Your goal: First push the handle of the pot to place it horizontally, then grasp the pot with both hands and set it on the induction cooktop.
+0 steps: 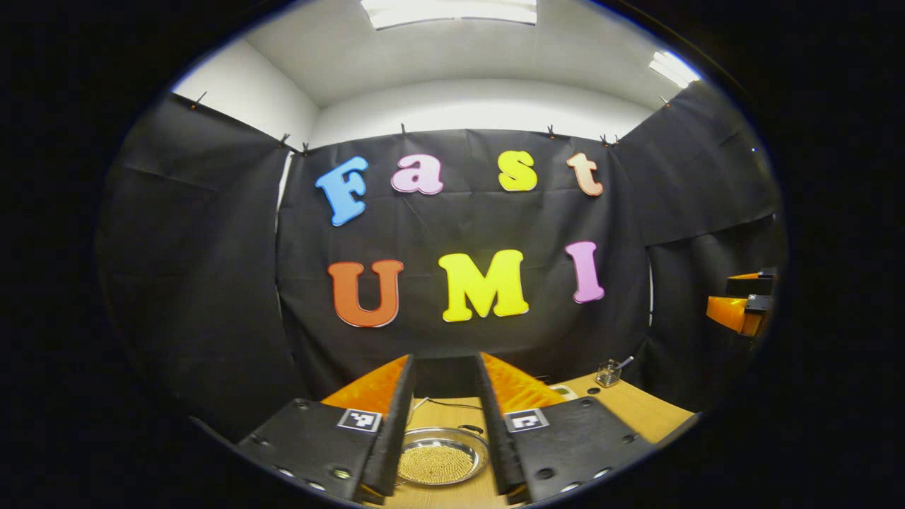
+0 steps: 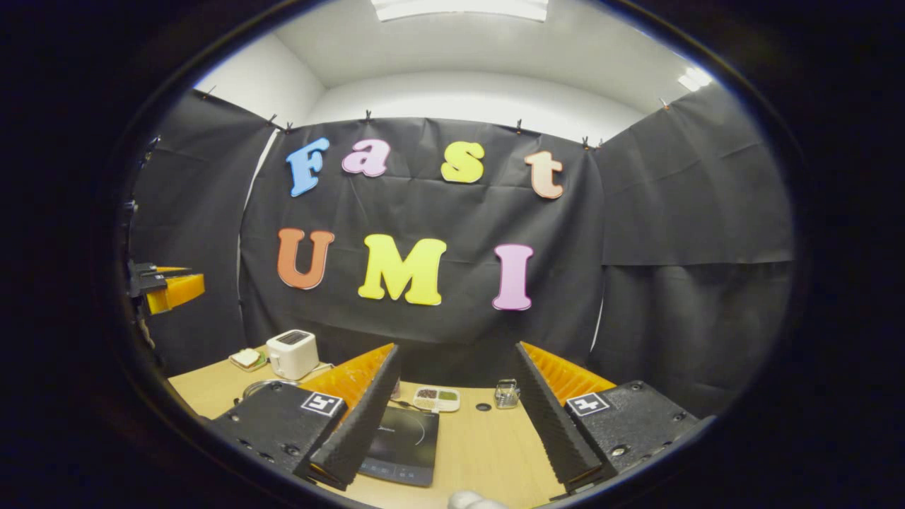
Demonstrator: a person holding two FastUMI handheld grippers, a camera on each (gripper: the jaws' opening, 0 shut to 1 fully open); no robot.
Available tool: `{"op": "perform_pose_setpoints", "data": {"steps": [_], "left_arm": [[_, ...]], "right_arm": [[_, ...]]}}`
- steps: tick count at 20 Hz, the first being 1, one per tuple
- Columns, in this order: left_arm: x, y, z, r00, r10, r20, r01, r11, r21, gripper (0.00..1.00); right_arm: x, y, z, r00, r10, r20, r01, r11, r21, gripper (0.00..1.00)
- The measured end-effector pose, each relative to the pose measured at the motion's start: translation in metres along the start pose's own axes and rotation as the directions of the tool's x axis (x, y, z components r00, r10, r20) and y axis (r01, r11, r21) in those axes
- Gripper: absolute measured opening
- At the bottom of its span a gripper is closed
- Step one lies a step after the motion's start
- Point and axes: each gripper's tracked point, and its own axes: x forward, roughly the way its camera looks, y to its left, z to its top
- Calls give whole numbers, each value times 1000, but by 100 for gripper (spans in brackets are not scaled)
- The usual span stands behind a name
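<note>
A shallow metal pot [image 1: 442, 459] holding yellowish grains sits on the wooden table [image 1: 636, 410], low between the fingers of my left gripper [image 1: 444, 367], which hangs above it, open and holding nothing. A small dark handle [image 1: 470, 429] shows at the pot's far rim. My right gripper [image 2: 456, 353] is open wide above the black induction cooktop [image 2: 403, 442], which lies flat on the table. Part of the pot's rim [image 2: 261, 387] peeks out left of the right gripper's left finger. Each gripper appears at the other view's edge: right gripper [image 1: 742, 311], left gripper [image 2: 170, 290].
A white toaster [image 2: 292, 353] and a plate with bread [image 2: 247, 359] stand at the table's back left. A compartment tray [image 2: 437, 399] and a small wire basket [image 2: 506, 394] sit behind the cooktop. A pale rounded object [image 2: 470, 500] shows at the bottom edge.
</note>
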Motion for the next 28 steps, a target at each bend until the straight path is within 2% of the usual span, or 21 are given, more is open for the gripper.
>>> {"op": "perform_pose_setpoints", "data": {"steps": [2,5,10,15,18,21,25,28], "left_arm": [[4,3,-3,1000,-25,-15,25,999,-33,0],[6,10,-15,998,-34,-51,30,997,-69,0],[8,27,-50,989,-24,-147,13,997,-71,0],[7,47,-112,958,-12,-287,-1,999,-46,0],[2,56,-160,919,-9,-393,-11,999,-47,0],[-3,62,-212,867,-16,-498,-11,999,-52,0],[-17,69,-284,778,-27,-628,-30,996,-81,0],[-23,79,-329,716,-12,-698,-48,997,-66,0]], "right_arm": [[1,0,-1,1000,-1,-2,1,1000,-1,98],[3,3,-4,1000,6,-11,-6,1000,-4,98],[0,9,-19,999,21,-41,-21,1000,4,98],[3,14,-32,996,36,-82,-36,999,1,98],[5,17,-44,993,44,-109,-44,999,9,98],[4,18,-55,989,40,-141,-39,999,14,98],[5,12,-64,985,13,-174,-12,1000,7,98],[7,3,-68,981,-16,-192,18,1000,10,98]]}}
